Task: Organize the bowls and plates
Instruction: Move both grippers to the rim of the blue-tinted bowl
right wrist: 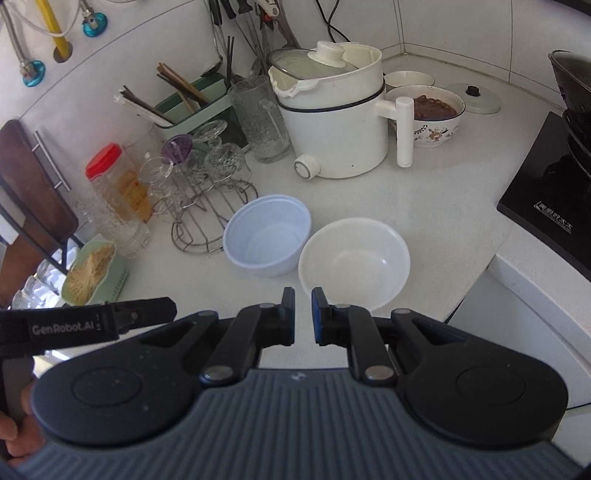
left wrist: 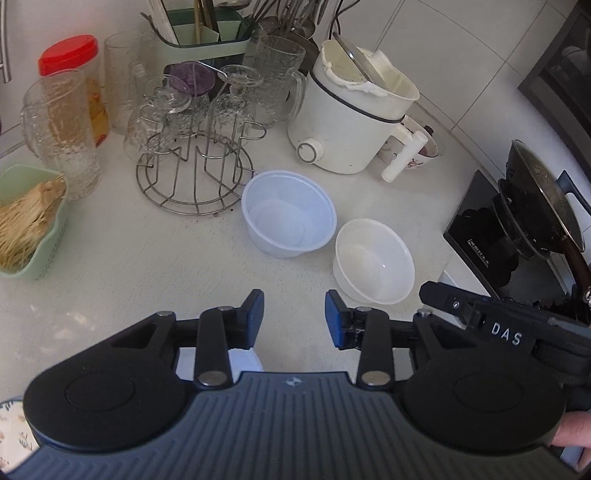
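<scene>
White speckled counter (right wrist: 424,192) across frame centre; white tiled wall (right wrist: 461,26) along top; black hob (right wrist: 546,206) at right edge; daylight, soft.

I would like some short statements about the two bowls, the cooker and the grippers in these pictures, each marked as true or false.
1. The bluish bowl and the white bowl stand side by side on the counter. True.
2. The left gripper holds the bluish bowl. False: its jaws are apart and hold nothing.
3. The white bowl sits closer to the stove than the bluish bowl does. True.
4. The right gripper is clamped on the white bowl's rim. False: it holds nothing, with a narrow gap between the jaws.
5. The white cooker stands between the two bowls. False: it stands behind them, nearer the wall.
</scene>
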Available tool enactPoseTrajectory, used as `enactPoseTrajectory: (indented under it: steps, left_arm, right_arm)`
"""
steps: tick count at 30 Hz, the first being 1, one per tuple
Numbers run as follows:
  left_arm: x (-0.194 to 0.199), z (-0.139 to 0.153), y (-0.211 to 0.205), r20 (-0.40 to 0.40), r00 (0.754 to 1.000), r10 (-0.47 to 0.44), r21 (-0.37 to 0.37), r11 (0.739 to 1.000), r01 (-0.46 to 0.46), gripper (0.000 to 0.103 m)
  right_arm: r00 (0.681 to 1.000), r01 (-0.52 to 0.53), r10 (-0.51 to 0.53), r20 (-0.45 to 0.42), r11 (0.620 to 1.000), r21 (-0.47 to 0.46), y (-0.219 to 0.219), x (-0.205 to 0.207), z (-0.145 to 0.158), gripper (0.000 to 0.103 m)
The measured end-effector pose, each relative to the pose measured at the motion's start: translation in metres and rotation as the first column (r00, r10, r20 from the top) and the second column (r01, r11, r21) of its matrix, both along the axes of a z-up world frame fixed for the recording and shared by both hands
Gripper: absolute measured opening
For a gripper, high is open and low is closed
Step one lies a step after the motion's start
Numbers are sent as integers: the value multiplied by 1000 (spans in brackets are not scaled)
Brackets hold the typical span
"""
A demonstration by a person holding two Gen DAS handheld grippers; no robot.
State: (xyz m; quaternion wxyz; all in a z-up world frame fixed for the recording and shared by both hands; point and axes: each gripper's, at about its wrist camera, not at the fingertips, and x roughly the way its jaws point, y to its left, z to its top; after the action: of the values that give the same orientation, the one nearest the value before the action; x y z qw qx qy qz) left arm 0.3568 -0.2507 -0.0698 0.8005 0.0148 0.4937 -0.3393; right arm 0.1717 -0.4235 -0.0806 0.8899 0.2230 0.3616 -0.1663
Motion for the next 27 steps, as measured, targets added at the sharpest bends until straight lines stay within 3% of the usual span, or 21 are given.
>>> enactPoseTrajectory:
  steps: [5, 9, 10, 12, 27]
  left_arm:
    - [22, -10, -18, -1, 1000, 20, 15, 1000, -20, 54]
    - [41, -19, -31, -12, 999, 41, 21, 999, -40, 54]
    - [45, -20, -35, -16, 999, 50, 24, 999, -49, 54]
    - [53, -23, -41, -19, 998, 67, 31, 997, -67, 54]
    - [100, -65, -65, -79, 989, 128, 97, 988, -120, 53]
  right_arm:
    - [1000, -30, 30, 7, 999, -15, -19, 22, -2, 13]
    - [998, -63, 64, 16, 998, -11, -34, 40, -8, 16]
    - [998, -67, 67, 17, 998, -9, -39, 44, -9, 20]
    - [997, -70, 70, 30, 998, -4, -47, 51, -13, 46]
    - [989, -151, 151, 1, 987, 50, -73, 117, -49, 45]
